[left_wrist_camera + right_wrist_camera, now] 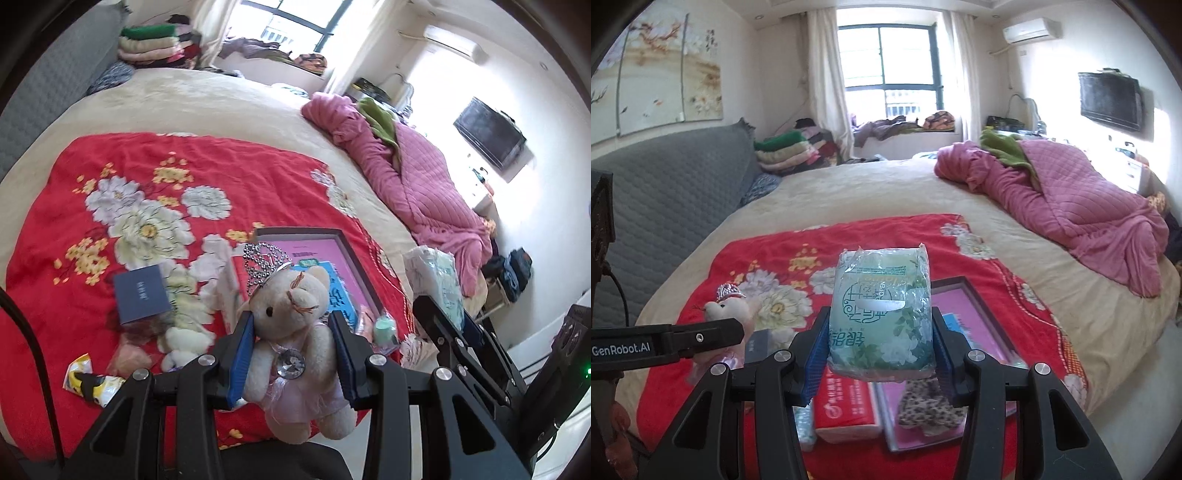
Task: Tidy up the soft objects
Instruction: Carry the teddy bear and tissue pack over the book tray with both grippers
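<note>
Cream plush, a crowned teddy bear (291,332) hangs pinched between the left gripper (293,354) pads above the red floral blanket's (74,221) near edge; the right gripper (881,354) clamps a green tissue pack (881,314) over the framed picture (979,314) there.

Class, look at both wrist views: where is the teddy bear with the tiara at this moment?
The teddy bear is clamped in the left gripper, lifted above the red floral blanket; the right wrist view shows it at left, beside the tissue pack.
</note>
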